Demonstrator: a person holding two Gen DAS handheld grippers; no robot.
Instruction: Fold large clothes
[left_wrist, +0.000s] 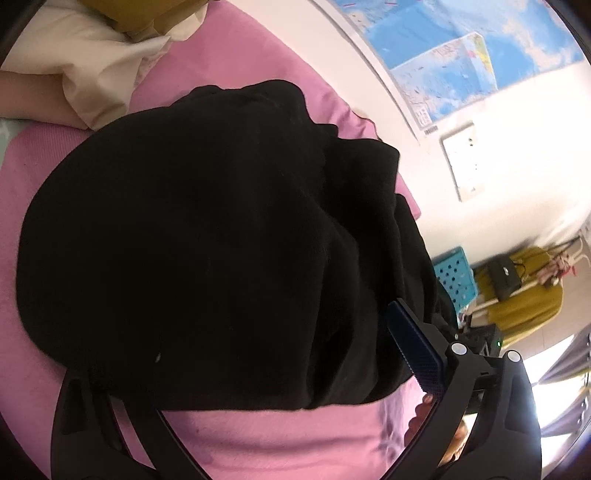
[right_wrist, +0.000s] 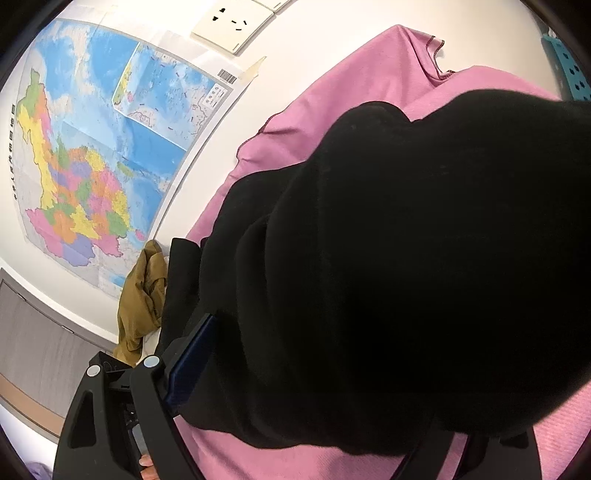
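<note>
Black garment (left_wrist: 177, 251) lay bunched between both wide-open grippers — left gripper (left_wrist: 258, 369), right gripper (right_wrist: 351, 373) — best smoothed toward twelve o'clock before regripping.

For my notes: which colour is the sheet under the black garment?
Pink sheet, seen best in the left wrist view.
</note>
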